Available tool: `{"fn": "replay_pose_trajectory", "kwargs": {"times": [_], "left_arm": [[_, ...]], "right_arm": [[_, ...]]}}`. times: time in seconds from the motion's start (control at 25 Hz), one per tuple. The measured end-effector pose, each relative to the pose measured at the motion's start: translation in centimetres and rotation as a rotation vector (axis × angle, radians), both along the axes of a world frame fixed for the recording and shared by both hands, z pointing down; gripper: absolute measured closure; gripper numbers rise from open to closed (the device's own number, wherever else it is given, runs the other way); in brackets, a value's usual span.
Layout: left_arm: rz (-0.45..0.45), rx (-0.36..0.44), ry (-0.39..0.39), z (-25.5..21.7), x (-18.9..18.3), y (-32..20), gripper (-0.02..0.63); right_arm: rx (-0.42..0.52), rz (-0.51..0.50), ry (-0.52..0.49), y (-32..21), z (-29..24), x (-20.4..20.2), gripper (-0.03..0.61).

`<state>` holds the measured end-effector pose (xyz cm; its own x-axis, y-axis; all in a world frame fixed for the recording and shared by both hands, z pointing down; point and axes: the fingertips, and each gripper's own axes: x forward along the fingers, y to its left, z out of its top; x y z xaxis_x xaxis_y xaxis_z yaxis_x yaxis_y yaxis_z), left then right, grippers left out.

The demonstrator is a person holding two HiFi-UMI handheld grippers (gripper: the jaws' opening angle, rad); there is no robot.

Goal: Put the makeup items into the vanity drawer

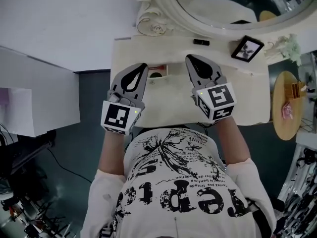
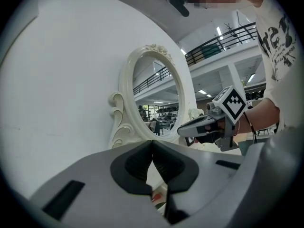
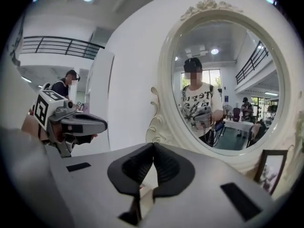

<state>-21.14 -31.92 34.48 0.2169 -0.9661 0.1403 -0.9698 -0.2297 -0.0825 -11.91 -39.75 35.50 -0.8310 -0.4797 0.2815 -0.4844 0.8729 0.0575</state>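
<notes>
The cream vanity stands below me under its oval mirror. Between my two grippers a narrow drawer opening shows a red item and a green item inside. A small black makeup item lies on the top near the mirror. My left gripper hovers at the opening's left with its jaws shut and nothing between them. My right gripper hovers at the right, also shut and empty. Each gripper sees the other: the right gripper and the left gripper both hang in the air.
A black photo frame and white flowers stand at the vanity's back right. A round wooden side table with a pink thing is to the right. A white wall panel is at the left. My torso is close to the front edge.
</notes>
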Motion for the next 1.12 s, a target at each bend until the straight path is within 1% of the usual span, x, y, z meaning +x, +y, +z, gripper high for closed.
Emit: {"fn": "replay_pose_trajectory", "kwargs": {"times": [0.08, 0.2, 0.44, 0.6, 0.84, 1.04, 1.12], "left_arm": [[0.014, 0.009, 0.004, -0.3, 0.1, 0.0, 0.602], [0.034, 0.015, -0.002, -0.5, 0.3, 0.0, 0.603], [0.060, -0.002, 0.012, -0.3, 0.3, 0.4, 0.603], [0.078, 0.002, 0.006, -0.5, 0.3, 0.5, 0.603], [0.078, 0.014, 0.017, -0.6, -0.1, 1.0, 0.602], [0.084, 0.018, 0.009, -0.3, -0.3, 1.5, 0.603], [0.082, 0.021, 0.018, -0.3, -0.4, 1.8, 0.603]], "right_arm": [[0.043, 0.033, -0.028, 0.2, -0.7, 1.0, 0.563], [0.080, 0.071, -0.065, 0.6, -1.2, 2.1, 0.563], [0.162, 0.082, -0.132, 1.5, -1.5, 2.6, 0.565], [0.173, 0.088, -0.130, 1.7, -1.5, 2.3, 0.565], [0.175, 0.065, -0.114, 2.7, -1.3, 1.3, 0.566], [0.173, 0.065, -0.111, 3.3, -1.2, 0.8, 0.566], [0.177, 0.064, -0.115, 3.6, -1.3, 0.7, 0.566]]}}
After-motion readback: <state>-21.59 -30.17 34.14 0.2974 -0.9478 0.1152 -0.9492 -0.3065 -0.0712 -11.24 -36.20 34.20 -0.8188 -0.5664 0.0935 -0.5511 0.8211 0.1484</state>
